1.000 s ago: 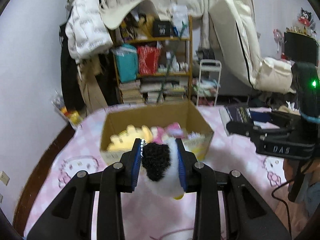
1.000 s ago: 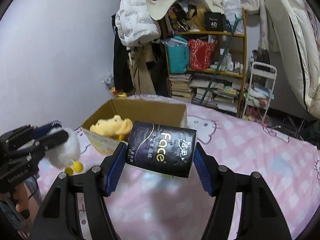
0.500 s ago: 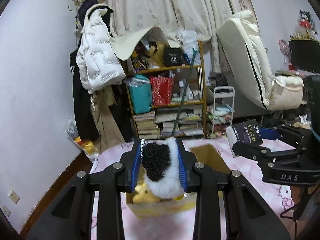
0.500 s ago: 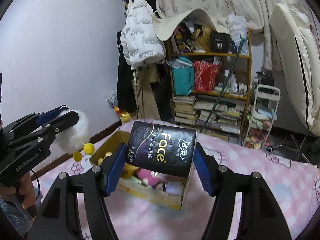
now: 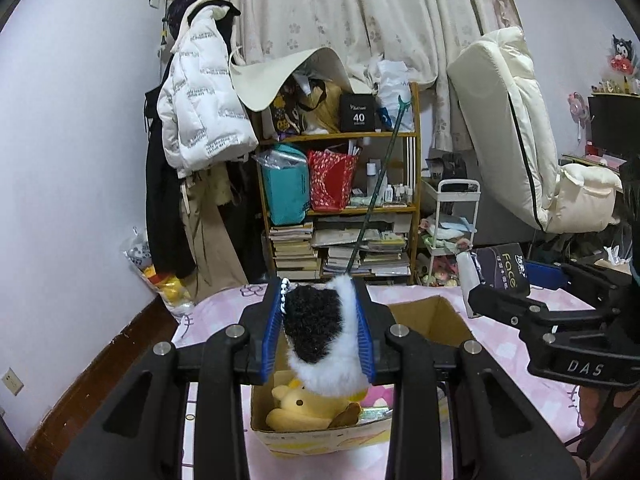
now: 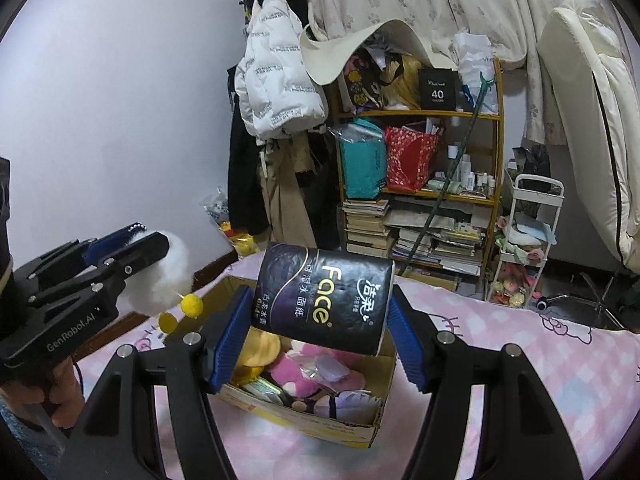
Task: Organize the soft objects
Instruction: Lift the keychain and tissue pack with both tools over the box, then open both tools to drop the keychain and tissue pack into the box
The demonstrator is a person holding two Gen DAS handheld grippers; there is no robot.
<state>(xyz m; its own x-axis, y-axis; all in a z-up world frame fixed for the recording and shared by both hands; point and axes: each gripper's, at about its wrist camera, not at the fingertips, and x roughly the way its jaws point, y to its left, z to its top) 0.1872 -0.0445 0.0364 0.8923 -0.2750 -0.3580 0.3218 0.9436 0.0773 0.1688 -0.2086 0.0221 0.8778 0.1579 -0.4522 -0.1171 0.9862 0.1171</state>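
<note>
Cardboard box (image 6: 376, 420) (plush-filled), bookshelf (image 5: 416, 208) behind

Both cameras sit behind their own blue-padded fingers and look forward and slightly down over a pink bedspread (image 5: 216, 312) toward the bookshelf (image 5: 340, 184) on the far wall. The left view has the cardboard box (image 5: 440, 316) close at lower centre; the right view looks from a little further right, perhaps slightly higher. Both share the box (image 6: 304, 424), the shelf (image 6: 420, 152) and the white jacket (image 5: 200, 96) at upper left
</note>
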